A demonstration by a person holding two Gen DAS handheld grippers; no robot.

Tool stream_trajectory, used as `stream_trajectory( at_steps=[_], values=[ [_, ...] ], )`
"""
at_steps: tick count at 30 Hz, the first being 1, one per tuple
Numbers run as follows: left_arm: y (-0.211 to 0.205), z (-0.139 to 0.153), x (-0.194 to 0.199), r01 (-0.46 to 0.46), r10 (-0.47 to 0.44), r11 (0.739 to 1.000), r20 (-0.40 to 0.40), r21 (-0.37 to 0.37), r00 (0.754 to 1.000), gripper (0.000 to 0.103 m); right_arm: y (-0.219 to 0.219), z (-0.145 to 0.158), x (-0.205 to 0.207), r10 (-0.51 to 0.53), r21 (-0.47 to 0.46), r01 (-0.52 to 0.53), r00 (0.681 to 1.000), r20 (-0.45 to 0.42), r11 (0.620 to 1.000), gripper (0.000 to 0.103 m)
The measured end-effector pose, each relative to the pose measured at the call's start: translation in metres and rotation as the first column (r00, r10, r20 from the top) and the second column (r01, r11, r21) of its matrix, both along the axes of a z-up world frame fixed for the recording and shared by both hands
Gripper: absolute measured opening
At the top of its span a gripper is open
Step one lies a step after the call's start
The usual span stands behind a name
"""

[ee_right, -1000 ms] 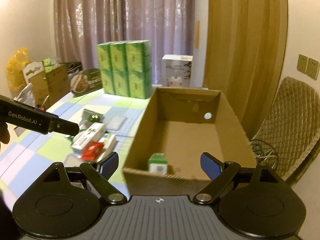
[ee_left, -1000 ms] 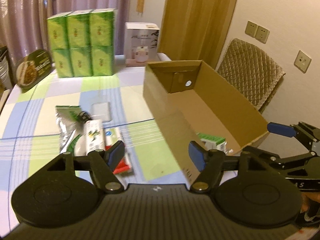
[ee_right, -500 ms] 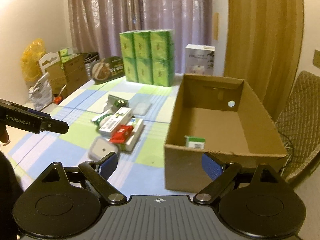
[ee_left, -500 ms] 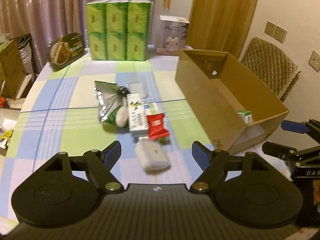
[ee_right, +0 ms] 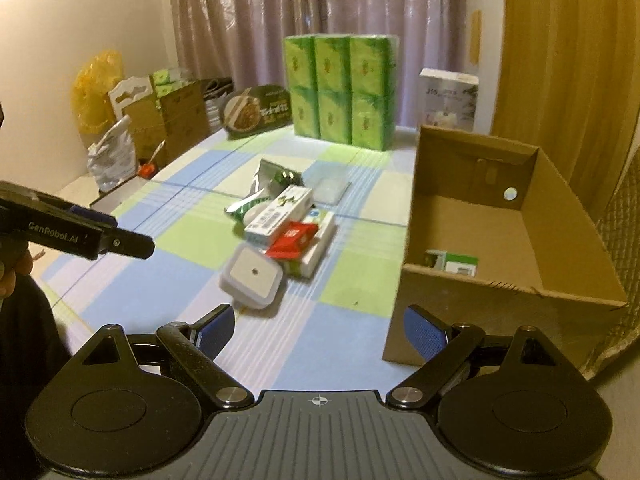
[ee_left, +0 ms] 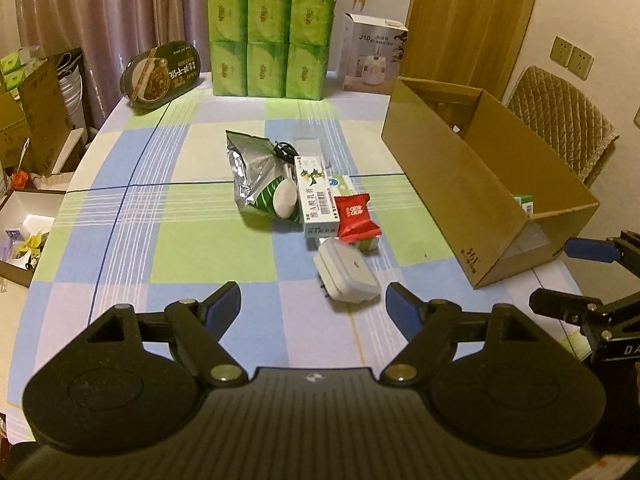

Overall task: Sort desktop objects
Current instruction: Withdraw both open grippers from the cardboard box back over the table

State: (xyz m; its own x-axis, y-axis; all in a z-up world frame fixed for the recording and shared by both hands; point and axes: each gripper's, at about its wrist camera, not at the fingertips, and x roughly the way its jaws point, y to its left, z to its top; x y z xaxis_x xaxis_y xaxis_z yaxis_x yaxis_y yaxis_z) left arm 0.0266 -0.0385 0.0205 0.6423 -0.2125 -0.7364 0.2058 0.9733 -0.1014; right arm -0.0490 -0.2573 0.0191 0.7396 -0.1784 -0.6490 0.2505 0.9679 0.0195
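Hovering above the near edge of the desk [ee_left: 184, 208], the left gripper [ee_left: 314, 306] has its jaws spread wide and holds nothing. The right gripper [ee_right: 318, 330] is likewise above the near edge, jaws wide and empty, with its right fingertip in front of the near corner of the cardboard box [ee_right: 568, 216].

The desk carries a checked cloth in blue, green and white. A cluster of loose items lies near its middle. Nearest the grippers is a white square case [ee_left: 347, 270], lying flat and touching the pile behind it. A red packet [ee_left: 356, 216] rests on top of a long white carton [ee_left: 316, 196] and a second white box beneath. To the left of the carton lie a white oval object [ee_left: 285, 199] and a silver foil bag [ee_left: 250, 164], with a small black item [ee_left: 283, 148] at the bag's far edge. A clear plastic case [ee_right: 326, 180] lies flat just behind the cluster.

The cardboard box stands open on the right side of the desk, well apart from the cluster. Inside it, near the front wall, lies one green and white packet [ee_right: 452, 263].

At the far end of the desk stand a stack of green tissue packs [ee_left: 272, 40], a white appliance box [ee_left: 374, 58] to its right, and a dark oval food container [ee_left: 162, 74] propped to its left. A quilted chair [ee_left: 560, 116] stands beyond the cardboard box.
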Motion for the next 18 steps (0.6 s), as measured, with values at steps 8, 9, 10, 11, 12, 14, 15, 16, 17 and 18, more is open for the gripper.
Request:
stream_trajectory(
  at_steps=[8,9,10,11,12,14,15,16,17,18],
  values=[
    [-0.001,-0.012,0.005,0.011,-0.011,1.0,-0.03,0.02,1.0,0.077,0.004,-0.011,0.007,0.018,0.015,-0.017,0.999,-0.03,1.0,0.089],
    [-0.001,-0.013,0.005,0.012,-0.011,1.0,-0.032,0.02,0.999,0.077,0.005,-0.013,0.008,0.02,0.016,-0.02,0.999,-0.033,1.0,0.089],
    [-0.001,-0.014,0.005,0.011,-0.011,1.0,-0.035,0.021,0.999,0.077,0.005,-0.014,0.008,0.023,0.017,-0.022,0.999,-0.035,1.0,0.089],
    [-0.001,-0.015,0.006,0.011,-0.01,1.0,-0.037,0.022,0.999,0.077,0.005,-0.015,0.009,0.025,0.018,-0.024,0.999,-0.038,1.0,0.089],
    [-0.001,-0.016,0.005,0.011,-0.01,1.0,-0.039,0.023,0.999,0.077,0.006,-0.016,0.01,0.026,0.02,-0.026,0.999,-0.041,0.999,0.089],
    [0.0,-0.019,0.006,0.01,-0.009,1.0,-0.044,0.024,0.999,0.077,0.006,-0.018,0.011,0.029,0.022,-0.028,0.999,-0.046,0.999,0.09],
    [0.0,-0.02,0.007,0.01,-0.009,1.0,-0.046,0.024,0.999,0.077,0.007,-0.018,0.011,0.03,0.022,-0.029,0.998,-0.048,0.999,0.09],
    [0.001,-0.021,0.007,0.011,-0.01,1.0,-0.049,0.026,0.999,0.077,0.007,-0.019,0.012,0.032,0.023,-0.031,0.998,-0.051,0.999,0.09],
    [0.001,-0.022,0.008,0.013,-0.011,1.0,-0.051,0.028,0.999,0.077,0.007,-0.021,0.012,0.033,0.024,-0.032,0.998,-0.054,0.999,0.09],
    [0.001,-0.023,0.009,0.014,-0.013,0.999,-0.053,0.03,0.999,0.077,0.008,-0.022,0.013,0.035,0.025,-0.033,0.998,-0.056,0.999,0.09]
  ],
)
